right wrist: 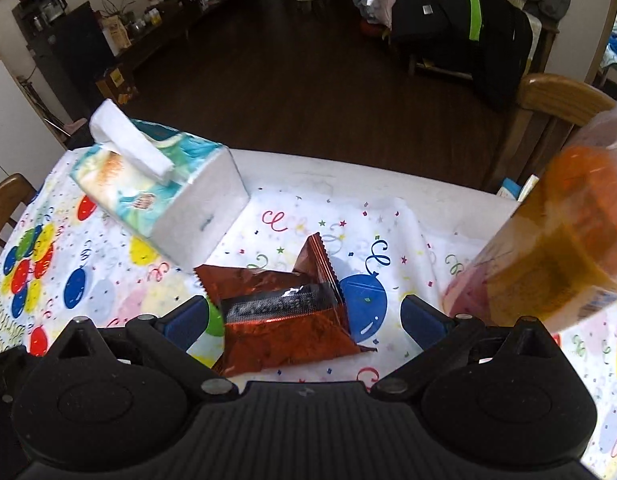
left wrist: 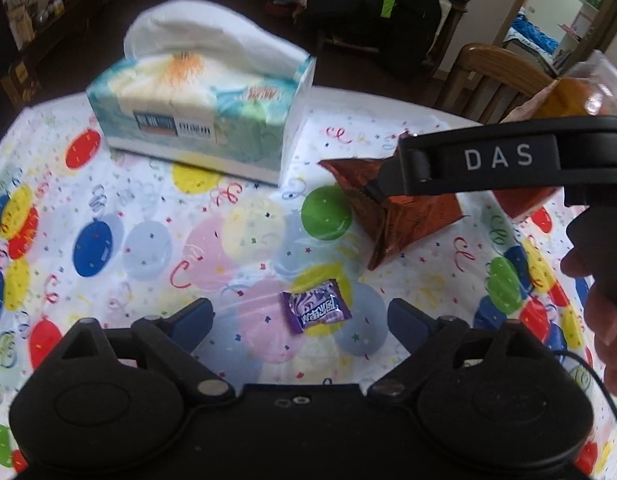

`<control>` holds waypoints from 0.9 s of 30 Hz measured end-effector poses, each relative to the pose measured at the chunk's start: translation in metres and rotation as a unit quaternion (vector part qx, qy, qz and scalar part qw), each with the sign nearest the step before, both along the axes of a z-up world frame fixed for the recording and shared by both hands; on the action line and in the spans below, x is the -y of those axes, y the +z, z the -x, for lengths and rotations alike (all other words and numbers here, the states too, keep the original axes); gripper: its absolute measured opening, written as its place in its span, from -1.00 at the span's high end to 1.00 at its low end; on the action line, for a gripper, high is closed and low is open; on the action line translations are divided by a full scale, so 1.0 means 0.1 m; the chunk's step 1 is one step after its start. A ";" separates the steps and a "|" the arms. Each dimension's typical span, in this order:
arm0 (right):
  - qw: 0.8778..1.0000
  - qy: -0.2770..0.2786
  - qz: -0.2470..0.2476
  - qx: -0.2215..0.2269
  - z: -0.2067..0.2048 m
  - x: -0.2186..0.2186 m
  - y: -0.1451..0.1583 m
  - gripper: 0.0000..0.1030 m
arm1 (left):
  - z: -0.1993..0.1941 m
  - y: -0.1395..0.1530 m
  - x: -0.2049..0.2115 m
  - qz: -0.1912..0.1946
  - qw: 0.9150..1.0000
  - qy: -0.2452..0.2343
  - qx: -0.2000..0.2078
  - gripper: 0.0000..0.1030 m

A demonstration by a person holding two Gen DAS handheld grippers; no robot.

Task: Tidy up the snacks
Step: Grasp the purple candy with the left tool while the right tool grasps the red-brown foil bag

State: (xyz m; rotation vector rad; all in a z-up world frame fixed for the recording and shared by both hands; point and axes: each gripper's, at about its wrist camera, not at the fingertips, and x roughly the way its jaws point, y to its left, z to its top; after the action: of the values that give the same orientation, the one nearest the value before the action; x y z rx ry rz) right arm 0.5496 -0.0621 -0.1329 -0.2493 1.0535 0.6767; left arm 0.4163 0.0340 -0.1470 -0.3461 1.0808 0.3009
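Note:
A small purple wrapped candy (left wrist: 316, 312) lies on the balloon-print tablecloth (left wrist: 148, 240), between the spread fingers of my left gripper (left wrist: 300, 316), which is open and not touching it. A crumpled red foil snack packet (right wrist: 284, 320) lies further back; in the left wrist view the same red foil packet (left wrist: 408, 220) is to the right. My right gripper (right wrist: 304, 320) is open, its blue pads on either side of the packet with gaps on both sides. From the left wrist view the right gripper (left wrist: 378, 186) reaches in sideways over the packet.
A tissue box (left wrist: 200, 120) with a tissue sticking up stands at the back left. A clear jar with orange contents (right wrist: 568, 240) stands at the right. A hand (left wrist: 604, 320) holds the right gripper's handle. A wooden chair (right wrist: 556, 100) is behind the table's far edge.

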 end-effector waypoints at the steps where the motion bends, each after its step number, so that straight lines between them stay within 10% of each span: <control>1: 1.000 0.000 0.001 0.000 -0.02 -0.02 -0.03 -1.00 | -0.01 -0.03 -0.01 0.003 1.000 0.001 -0.002 -0.74; 10: 1.000 0.010 0.003 0.003 -0.03 -0.13 -0.14 -0.96 | -0.09 -0.13 0.03 -0.006 1.000 -0.007 -0.002 -0.23; 18: 1.000 0.013 -0.008 -0.006 0.01 -0.21 -0.14 -0.38 | -0.06 -0.10 0.02 0.003 1.000 -0.007 0.010 0.53; 27: 1.000 0.002 -0.013 -0.008 0.10 -0.09 -0.08 -0.23 | 0.02 -0.03 -0.03 0.019 1.000 -0.009 0.012 0.60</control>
State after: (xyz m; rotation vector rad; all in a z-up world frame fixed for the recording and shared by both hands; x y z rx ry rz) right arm 0.5399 -0.0534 -0.1405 -0.2232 1.0598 0.6959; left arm 0.4139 0.0369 -0.1497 -0.3727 1.0661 0.2604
